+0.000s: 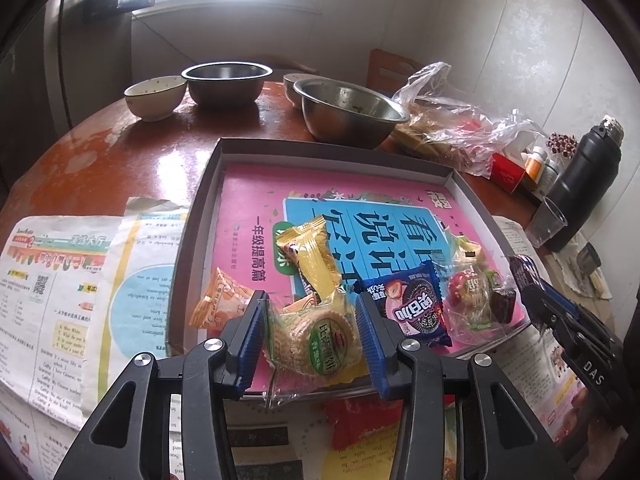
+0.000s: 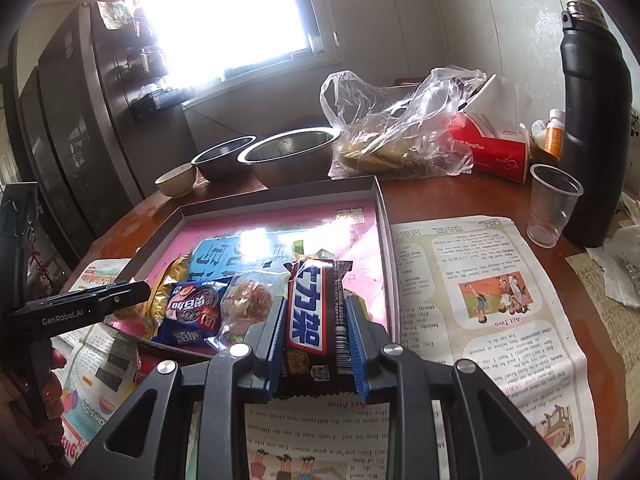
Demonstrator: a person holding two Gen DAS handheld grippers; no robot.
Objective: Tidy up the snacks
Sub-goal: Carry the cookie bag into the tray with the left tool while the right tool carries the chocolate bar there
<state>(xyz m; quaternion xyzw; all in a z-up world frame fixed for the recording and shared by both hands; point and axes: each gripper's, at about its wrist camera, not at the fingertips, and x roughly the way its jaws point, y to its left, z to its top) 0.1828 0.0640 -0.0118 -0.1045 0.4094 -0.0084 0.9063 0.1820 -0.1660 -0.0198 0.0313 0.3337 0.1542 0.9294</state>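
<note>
Left gripper closed on a clear-wrapped round biscuit pack with a green label, blue fingers pressing its two sides, held over the near edge of a shallow grey tray lined with a pink book cover. Right gripper clamped tight on a dark chocolate bar with a blue and white label, bar standing upright between the fingers, just at the tray's near right corner. Inside the tray, bunched toward the near side: a yellow wrapped snack, an orange wrapped snack, a blue cookie packet and a clear packet with a red and green print, the last two touching. Tray resting on a worn reddish-brown tabletop, printed newspaper sheets spread under and beside it. Beyond the tray: two steel bowls, a small cream bowl, a crumpled clear plastic bag and a red box. At the right: a clear plastic cup just beside a tall black flask.
</note>
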